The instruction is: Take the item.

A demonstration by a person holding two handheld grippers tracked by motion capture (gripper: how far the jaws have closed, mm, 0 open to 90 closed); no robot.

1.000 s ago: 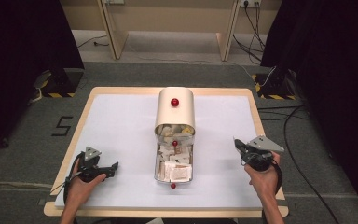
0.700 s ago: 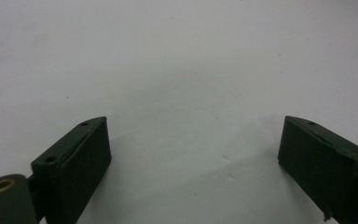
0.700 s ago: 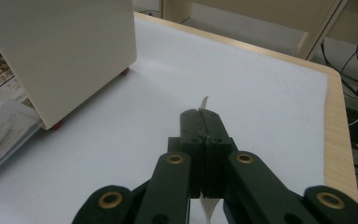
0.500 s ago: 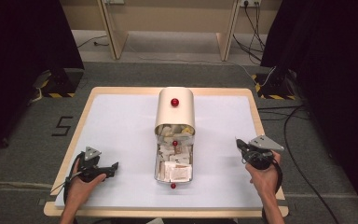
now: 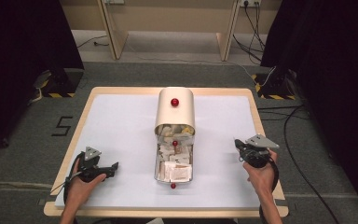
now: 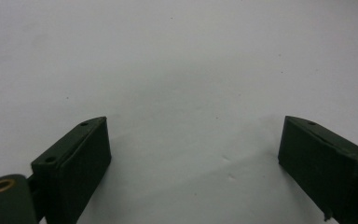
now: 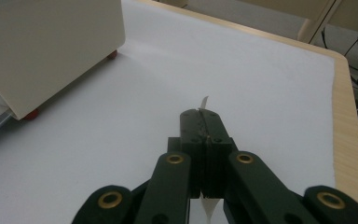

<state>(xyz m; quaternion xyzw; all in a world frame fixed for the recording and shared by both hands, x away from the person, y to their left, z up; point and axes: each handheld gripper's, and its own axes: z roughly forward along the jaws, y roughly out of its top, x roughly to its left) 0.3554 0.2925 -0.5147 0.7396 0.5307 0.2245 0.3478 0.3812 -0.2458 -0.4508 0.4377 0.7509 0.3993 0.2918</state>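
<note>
With my right tongs [image 7: 200,114] pinching a thin white paper slip [image 7: 204,101] right of the cream drawer box [image 5: 175,112] and left tongs [image 6: 191,154] spread empty, I'd keep that pinch firm and carry it low.

**Both claws low, one spread, one pressed together**

The person's forearms are reaching in from the near edge. The left hand [image 5: 81,184] is holding the left claw [image 5: 113,166] low, its jaws standing wide apart with nothing between them. The right hand [image 5: 259,175] is gripping the right claw [image 5: 237,143], whose jaws are pressing together, pinching a thin white slip [image 7: 204,101].
</note>
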